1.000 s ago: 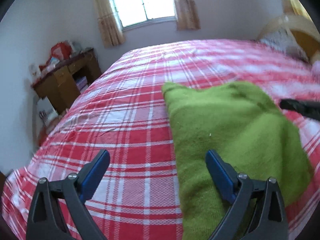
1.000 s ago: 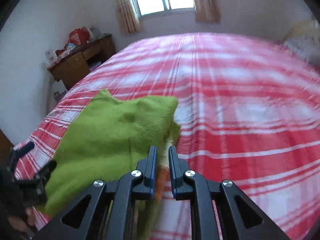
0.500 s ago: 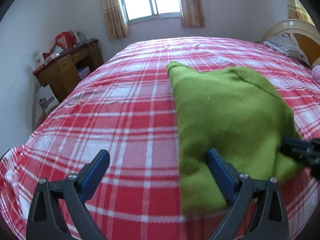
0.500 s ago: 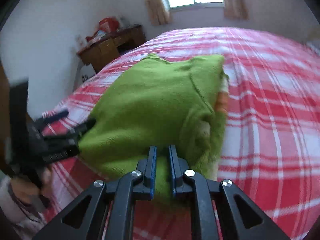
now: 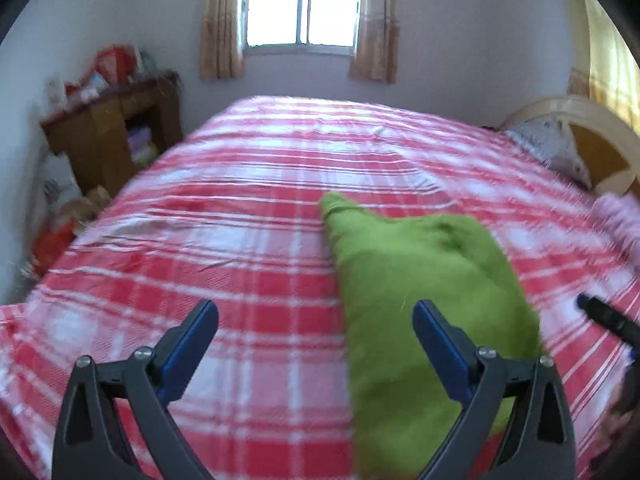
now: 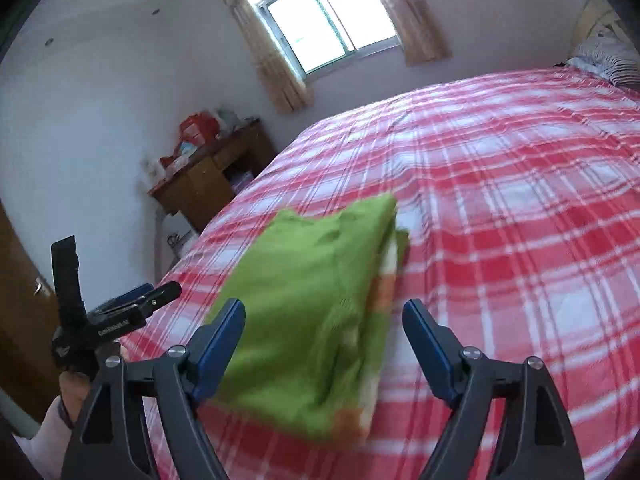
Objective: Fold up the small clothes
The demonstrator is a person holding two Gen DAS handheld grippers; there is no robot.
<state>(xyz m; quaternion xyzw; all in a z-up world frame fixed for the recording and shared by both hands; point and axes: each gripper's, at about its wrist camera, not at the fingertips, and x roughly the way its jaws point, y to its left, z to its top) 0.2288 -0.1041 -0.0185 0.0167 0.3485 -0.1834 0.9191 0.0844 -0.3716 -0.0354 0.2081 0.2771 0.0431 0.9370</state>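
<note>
1. The green garment (image 6: 316,320) lies folded into a thick pad on my red plaid bedspread (image 6: 520,208), with orange and white layers peeking out along its right edge.
2. My right tongs (image 6: 324,320) are opening, the garment lying below them unpinched.
3. My left tongs (image 5: 316,328) are spread wide, gripping nothing.
</note>
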